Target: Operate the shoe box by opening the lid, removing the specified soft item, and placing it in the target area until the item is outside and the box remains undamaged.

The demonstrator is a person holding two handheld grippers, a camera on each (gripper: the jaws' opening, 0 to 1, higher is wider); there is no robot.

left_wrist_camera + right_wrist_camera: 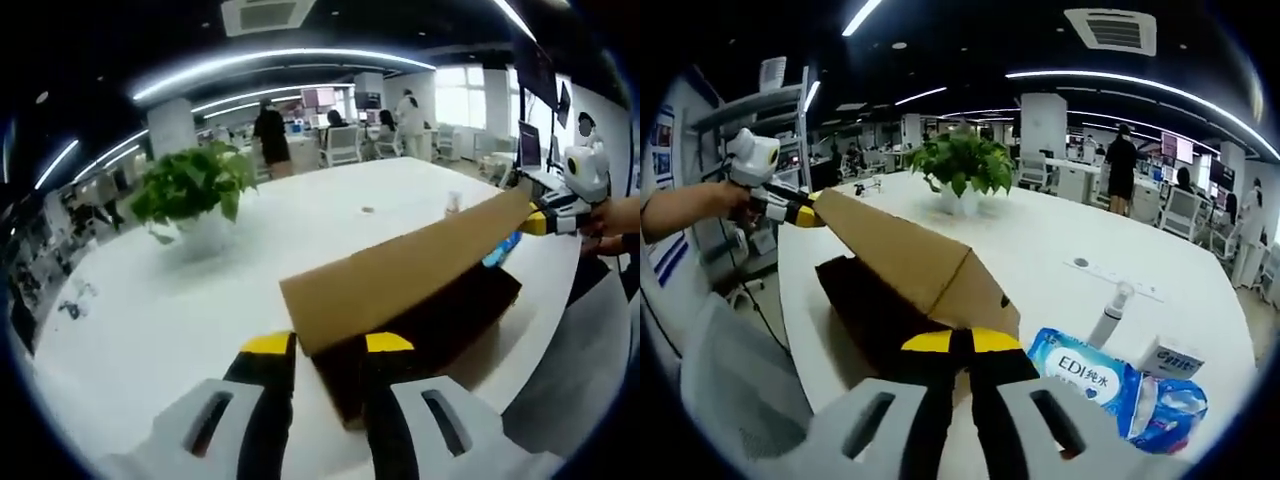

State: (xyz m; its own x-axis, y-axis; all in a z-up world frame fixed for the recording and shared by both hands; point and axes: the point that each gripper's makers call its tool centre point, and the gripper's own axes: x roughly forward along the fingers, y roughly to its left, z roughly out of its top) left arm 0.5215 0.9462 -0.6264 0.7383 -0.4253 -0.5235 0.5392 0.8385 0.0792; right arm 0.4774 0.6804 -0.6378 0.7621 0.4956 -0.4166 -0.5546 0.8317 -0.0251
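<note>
- Shoe box (pixel 440 320) sits on the white table (pixel 200 300), near its edge. The body is dark brown and open at the top, and its interior reads as shadow in both views. I cannot tell whether the soft item is still inside.
- Lid (pixel 905 255), plain cardboard, is raised and tilted like a ramp over the box. Each gripper pinches one end, which is likely why it stays level along its length and does not twist or tear at the fold.
- Left gripper (pixel 327 345): yellow-tipped jaws stand a little apart, with the lid's corner edge between them in the left gripper view. From the right gripper view it appears at the far end of the lid, tips on the cardboard.
- Right gripper (pixel 960 342): jaws drawn nearly together at the near corner of the lid, clamped on it. In the left gripper view it shows at the far corner.
- Blue tissue pack (pixel 1095 380) marked "EDI" lies on the table just beside the box, outside it. It may be the soft item, but that is a judgement only.
- Nearby are a small white box (pixel 1170 358) and a slim white bottle (pixel 1110 315).
- Potted plant (pixel 962 170) stands well apart, toward the table's middle.
- Stage: lid open. Removal status is uncertain.
</note>
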